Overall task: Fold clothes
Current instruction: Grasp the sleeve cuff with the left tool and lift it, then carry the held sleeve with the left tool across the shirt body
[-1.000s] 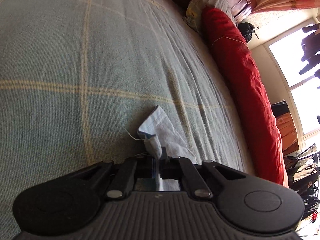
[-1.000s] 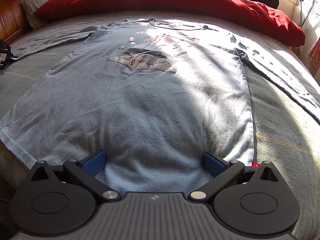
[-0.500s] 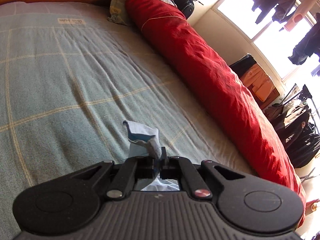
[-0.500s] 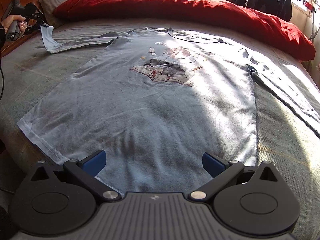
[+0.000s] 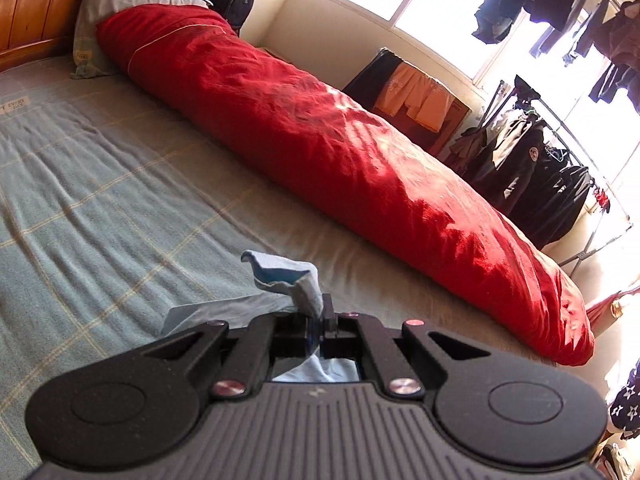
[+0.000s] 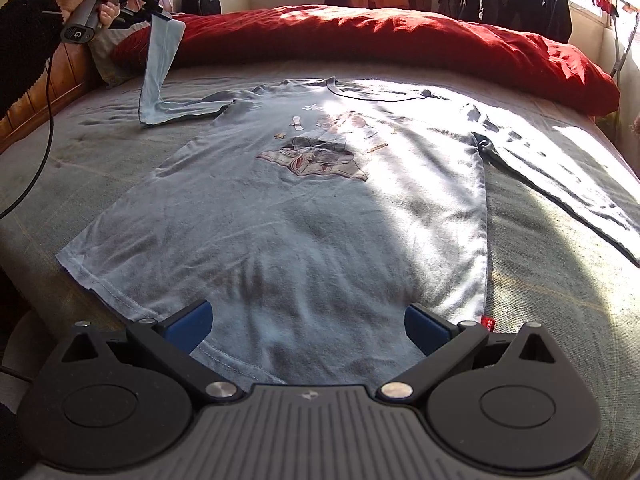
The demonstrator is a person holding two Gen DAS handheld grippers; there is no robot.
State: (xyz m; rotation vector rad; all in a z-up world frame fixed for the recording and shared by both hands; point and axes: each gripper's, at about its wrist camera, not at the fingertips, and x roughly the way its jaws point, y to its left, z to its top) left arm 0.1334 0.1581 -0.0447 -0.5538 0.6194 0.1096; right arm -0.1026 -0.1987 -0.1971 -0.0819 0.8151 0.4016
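Observation:
A pale blue long-sleeved shirt (image 6: 304,216) with a printed picture on its chest lies flat, front up, on the bed. My left gripper (image 5: 318,322) is shut on the cuff of the shirt's sleeve (image 5: 288,276). In the right wrist view that left gripper (image 6: 154,10) holds the sleeve (image 6: 160,60) lifted high above the bed at the far left, the cloth hanging down to the mattress. My right gripper (image 6: 308,322) stands open over the shirt's bottom hem, its blue pads (image 6: 188,322) wide apart with nothing pinched. The other sleeve (image 6: 560,176) lies stretched out to the right.
A long red duvet roll (image 6: 400,40) runs along the bed's far side, with a grey pillow (image 5: 120,4) and a wooden headboard (image 5: 36,8) at the left. The bed has a grey-green checked cover (image 5: 100,184). Dark clothes hang on a rack (image 5: 540,168) by the window.
My left gripper has lifted the sleeve cuff up off the bed and rolled, its view swinging toward the window. The right gripper drew back slightly and stayed open.

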